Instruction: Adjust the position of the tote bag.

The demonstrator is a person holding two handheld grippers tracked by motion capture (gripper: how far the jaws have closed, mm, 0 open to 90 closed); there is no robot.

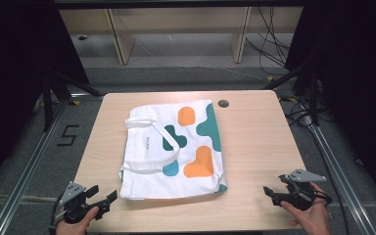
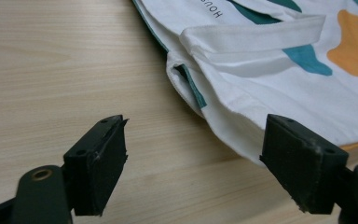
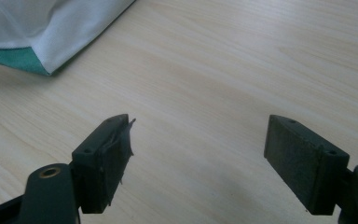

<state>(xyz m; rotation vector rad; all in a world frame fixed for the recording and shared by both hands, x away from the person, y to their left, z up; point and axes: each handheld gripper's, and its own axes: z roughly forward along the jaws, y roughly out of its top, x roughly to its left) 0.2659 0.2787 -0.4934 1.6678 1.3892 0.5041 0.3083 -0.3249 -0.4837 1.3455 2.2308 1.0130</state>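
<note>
A white tote bag (image 1: pixel 174 152) with orange and teal blobs lies flat in the middle of the wooden table (image 1: pixel 254 147), its handles (image 1: pixel 147 142) folded across its left half. My left gripper (image 1: pixel 103 198) rests open at the table's front left, just short of the bag's near left corner (image 2: pixel 223 116). In the left gripper view the open bag mouth and a handle strap (image 2: pixel 256 35) lie ahead of the jaws. My right gripper (image 1: pixel 270 192) is open at the front right, over bare wood. The bag's teal-edged corner (image 3: pixel 32 56) lies far ahead to its left.
A dark round grommet (image 1: pixel 223 103) sits in the table near its far edge. Beyond the table are a wooden shelf frame (image 1: pixel 176 29) and loose cables (image 1: pixel 274 44) on the floor. Metal rails (image 1: pixel 29 161) run along both sides.
</note>
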